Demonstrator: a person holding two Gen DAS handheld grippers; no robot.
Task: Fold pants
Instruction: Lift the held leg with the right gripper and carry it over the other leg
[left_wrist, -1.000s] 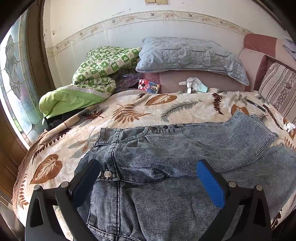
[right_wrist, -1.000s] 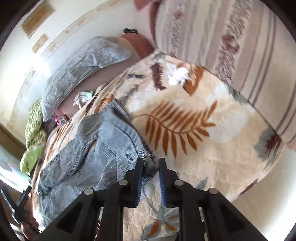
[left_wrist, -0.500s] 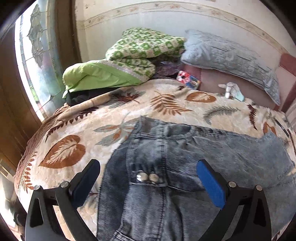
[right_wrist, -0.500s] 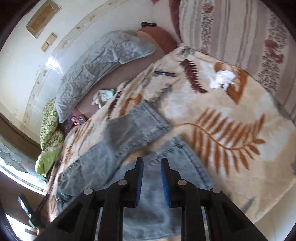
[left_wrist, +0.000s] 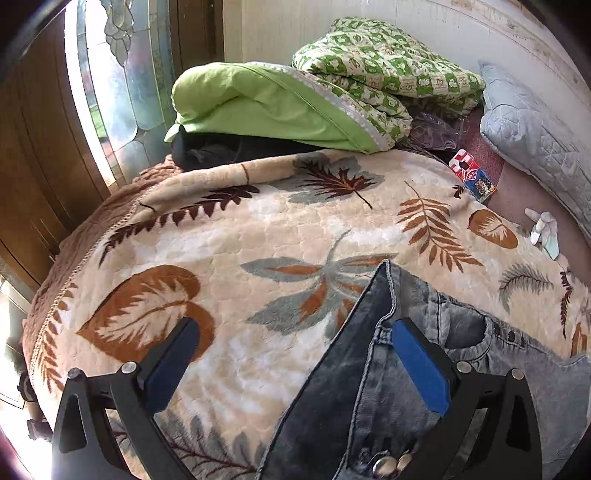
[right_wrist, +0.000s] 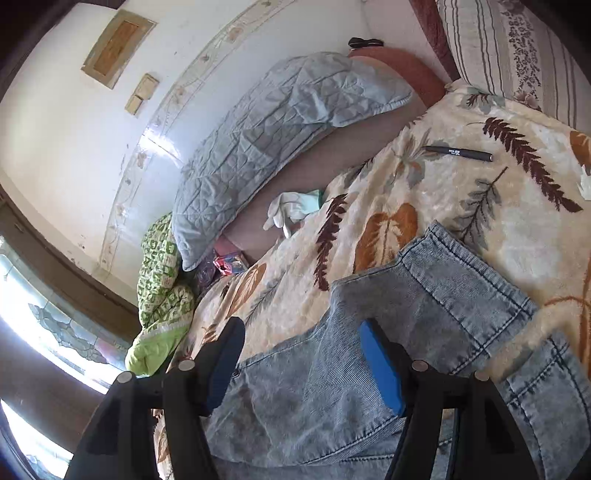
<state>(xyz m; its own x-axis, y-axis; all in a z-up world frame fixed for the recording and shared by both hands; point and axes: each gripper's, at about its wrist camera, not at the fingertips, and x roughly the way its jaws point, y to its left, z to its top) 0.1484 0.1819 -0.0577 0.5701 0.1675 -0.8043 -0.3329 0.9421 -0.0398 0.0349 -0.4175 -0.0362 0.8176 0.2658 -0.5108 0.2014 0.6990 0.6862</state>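
Observation:
Blue-grey denim pants (left_wrist: 388, 398) lie on a leaf-patterned blanket (left_wrist: 258, 229) on the bed. In the left wrist view I see the waist end, with two metal buttons (left_wrist: 388, 466) at the bottom. My left gripper (left_wrist: 295, 365) is open and empty; its right finger hovers over the waistband corner. In the right wrist view the pants (right_wrist: 424, 325) show both leg ends, one leg laid over the other. My right gripper (right_wrist: 303, 358) is open and empty just above the leg fabric.
A green quilt (left_wrist: 295, 92) and grey pillow (right_wrist: 277, 147) lie at the head of the bed. A small colourful box (left_wrist: 472, 177), white gloves (right_wrist: 291, 210) and a black pen (right_wrist: 458, 152) lie on the bed. A window (left_wrist: 110, 92) is at left.
My right gripper let go of the pant leg hem, opened wide and moved back over the legs. My left gripper swung left toward the waist corner, staying open.

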